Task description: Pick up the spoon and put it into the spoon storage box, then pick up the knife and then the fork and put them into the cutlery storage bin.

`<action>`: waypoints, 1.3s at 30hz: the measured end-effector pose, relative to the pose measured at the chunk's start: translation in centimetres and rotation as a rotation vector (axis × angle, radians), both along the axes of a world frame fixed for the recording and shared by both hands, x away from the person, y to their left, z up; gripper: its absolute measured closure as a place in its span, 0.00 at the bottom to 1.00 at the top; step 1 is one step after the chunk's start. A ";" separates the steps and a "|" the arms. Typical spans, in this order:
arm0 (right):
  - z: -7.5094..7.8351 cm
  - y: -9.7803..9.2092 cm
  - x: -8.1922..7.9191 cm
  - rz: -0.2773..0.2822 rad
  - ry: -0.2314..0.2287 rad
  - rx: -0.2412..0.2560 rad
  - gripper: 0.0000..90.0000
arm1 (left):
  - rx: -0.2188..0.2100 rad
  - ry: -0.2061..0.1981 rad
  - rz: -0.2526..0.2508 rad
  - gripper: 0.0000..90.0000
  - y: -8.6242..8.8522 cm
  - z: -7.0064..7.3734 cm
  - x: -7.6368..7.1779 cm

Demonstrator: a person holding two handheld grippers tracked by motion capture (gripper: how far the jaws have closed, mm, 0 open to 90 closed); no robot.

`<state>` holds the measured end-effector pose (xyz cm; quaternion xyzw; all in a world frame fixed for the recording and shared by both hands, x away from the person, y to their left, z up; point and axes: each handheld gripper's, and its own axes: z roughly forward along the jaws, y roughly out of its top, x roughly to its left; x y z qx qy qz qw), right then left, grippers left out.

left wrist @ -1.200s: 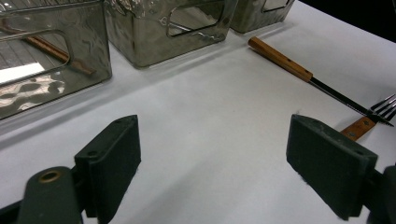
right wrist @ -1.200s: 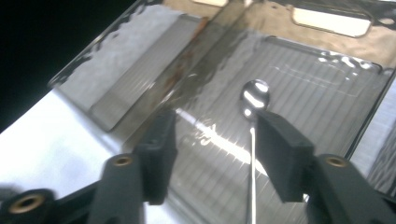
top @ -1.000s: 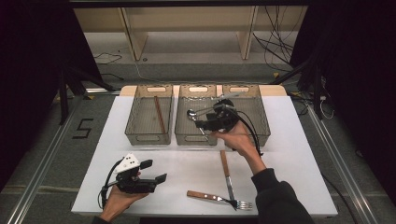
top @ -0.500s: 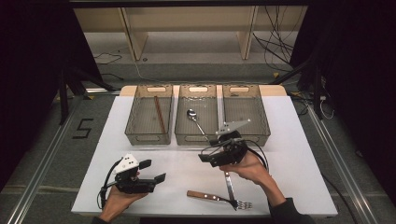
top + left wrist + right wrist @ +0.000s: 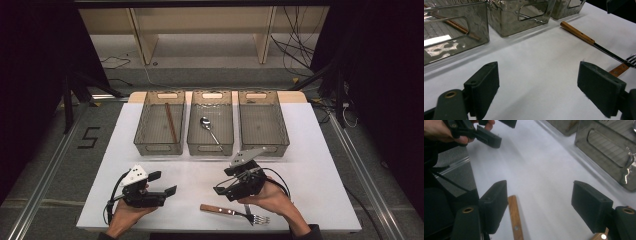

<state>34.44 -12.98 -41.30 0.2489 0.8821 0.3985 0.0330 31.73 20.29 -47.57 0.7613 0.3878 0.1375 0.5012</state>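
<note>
Jaws apart over fork (image 5: 234,212), 3 bins (image 5: 210,148) beyond

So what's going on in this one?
A person is sorting cutlery into three clear bins at the far side of a white table. The left bin holds a wooden stick, the middle one a spoon. The right tongs, open and empty, hover over the near edge above a wooden-handled fork and knife lying crossed there. The left tongs are open and empty too, held low at the near left.
</note>
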 end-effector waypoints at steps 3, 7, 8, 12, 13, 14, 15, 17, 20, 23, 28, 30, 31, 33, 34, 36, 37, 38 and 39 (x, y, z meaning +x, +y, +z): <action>-0.3 -0.2 -0.2 0.007 0.004 -0.019 0.32 | -0.008 -0.006 0.007 0.19 0.0 0.0 0.0; -0.7 -0.6 -0.5 0.003 0.014 -0.026 0.32 | -0.012 -0.007 0.010 0.19 0.0 0.1 -0.1; -0.7 -0.7 -0.6 0.009 0.018 -0.032 0.32 | -0.013 -0.009 0.010 0.19 0.0 0.1 -0.1; -1.1 -0.8 -1.0 0.017 0.016 -0.064 0.31 | -0.011 -0.011 0.013 0.19 0.0 0.1 -0.1; -1.2 -0.8 -1.1 0.015 0.023 -0.072 0.31 | -0.013 -0.009 0.013 0.19 0.0 0.1 -0.1; -1.3 -0.8 -1.1 0.021 0.022 -0.076 0.31 | -0.010 -0.009 0.013 0.19 0.1 0.1 -0.1; -1.3 -0.8 -1.1 0.019 0.025 -0.084 0.31 | -0.011 -0.009 0.014 0.19 0.1 0.1 0.0; -1.5 -0.7 -1.1 0.030 0.020 -0.095 0.31 | -0.012 -0.008 0.015 0.19 0.1 0.1 -0.1; -1.6 -0.5 -1.4 0.046 0.024 -0.115 0.31 | -0.015 -0.007 0.019 0.19 0.2 0.0 -0.1; -1.9 -0.1 -1.7 0.060 0.034 -0.136 0.30 | -0.013 -0.009 0.018 0.19 0.3 0.0 -0.2; -2.5 0.3 -2.0 0.074 0.045 -0.179 0.28 | -0.016 -0.008 0.021 0.19 0.3 0.0 -0.2; -2.7 0.4 -2.2 0.077 0.051 -0.191 0.27 | -0.016 -0.010 0.022 0.19 0.3 0.0 -0.2; -2.8 0.5 -2.3 0.080 0.054 -0.200 0.26 | -0.011 -0.010 0.019 0.19 0.3 0.0 -0.2; -3.0 0.6 -2.4 0.087 0.058 -0.214 0.26 | -0.006 -0.010 0.017 0.19 0.3 -0.1 -0.2; -3.1 0.6 -2.4 0.093 0.060 -0.223 0.26 | -0.006 -0.011 0.016 0.19 0.3 0.0 -0.2; -3.3 0.6 -2.4 0.102 0.061 -0.242 0.25 | -0.007 -0.009 0.016 0.19 0.3 0.0 -0.2; -3.4 0.7 -2.5 0.104 0.057 -0.245 0.25 | -0.006 -0.008 0.016 0.19 0.2 -0.1 -0.2; -3.5 0.7 -2.5 0.104 0.064 -0.251 0.25 | -0.007 -0.007 0.018 0.19 0.2 -0.1 -0.2; -3.6 0.7 -2.5 0.107 0.060 -0.252 0.26 | -0.006 -0.008 0.017 0.19 0.2 -0.1 -0.2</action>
